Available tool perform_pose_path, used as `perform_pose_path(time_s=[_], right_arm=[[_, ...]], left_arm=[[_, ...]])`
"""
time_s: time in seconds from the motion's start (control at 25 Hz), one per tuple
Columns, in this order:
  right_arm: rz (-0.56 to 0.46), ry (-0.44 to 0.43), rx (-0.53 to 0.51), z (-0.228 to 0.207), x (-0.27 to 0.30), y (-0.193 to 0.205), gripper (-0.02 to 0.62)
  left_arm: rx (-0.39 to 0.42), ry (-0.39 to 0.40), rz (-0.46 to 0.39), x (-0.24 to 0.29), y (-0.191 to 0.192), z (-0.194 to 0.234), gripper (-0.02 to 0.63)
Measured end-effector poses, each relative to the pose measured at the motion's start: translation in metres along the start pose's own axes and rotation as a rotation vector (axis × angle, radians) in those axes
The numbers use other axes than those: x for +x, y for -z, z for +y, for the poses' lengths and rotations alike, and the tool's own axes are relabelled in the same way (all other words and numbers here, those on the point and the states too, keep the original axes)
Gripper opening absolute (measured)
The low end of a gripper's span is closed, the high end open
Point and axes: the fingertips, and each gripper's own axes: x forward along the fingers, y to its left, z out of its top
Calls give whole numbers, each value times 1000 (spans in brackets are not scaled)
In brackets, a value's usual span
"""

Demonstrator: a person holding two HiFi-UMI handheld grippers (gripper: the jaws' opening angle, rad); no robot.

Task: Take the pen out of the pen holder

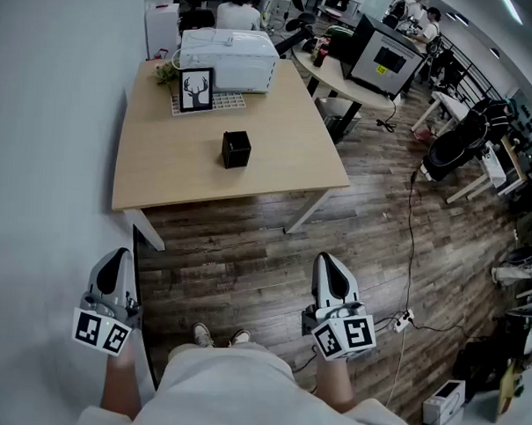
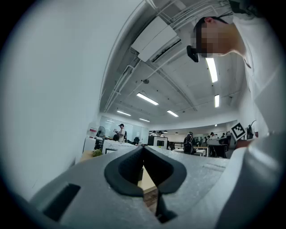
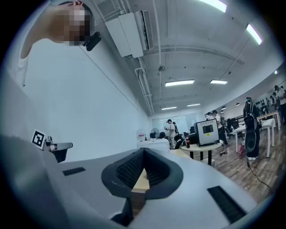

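Note:
A black square pen holder [image 1: 236, 150] stands near the middle of the light wooden table [image 1: 162, 167], well ahead of me across the wood floor. No pen shows in it from here. My left gripper [image 1: 116, 255] is low at the left, close to my body, shut with nothing in it. My right gripper [image 1: 327, 261] is low at the right, also shut and empty. In the left gripper view the left gripper [image 2: 143, 147] has its tips together, with the table only a sliver beyond. The right gripper [image 3: 144, 151] points level at the table.
At the table's far end are a white printer [image 1: 229, 60], a framed deer picture [image 1: 196, 90] and a small plant [image 1: 167, 73]. A white wall [image 1: 48, 154] runs along the left. A round table with a monitor [image 1: 383, 58], chairs and a floor cable [image 1: 412, 222] are on the right.

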Motion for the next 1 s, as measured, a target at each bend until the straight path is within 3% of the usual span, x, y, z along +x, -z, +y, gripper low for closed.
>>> perform_pose_path(time_s=[0.68, 0.84, 0.92, 1.0], right_arm=[[61, -128, 45, 33, -12, 18, -1], [91, -185, -78, 52, -12, 19, 2], [73, -200, -91, 56, -14, 12, 5], [40, -211, -56, 53, -16, 4, 78]], left_arm=[[15, 23, 10, -26, -2, -40, 11], [10, 28, 2, -31, -3, -45, 11], [7, 33, 4, -34, -2, -51, 11], [1, 39, 7, -36, 2, -58, 11]])
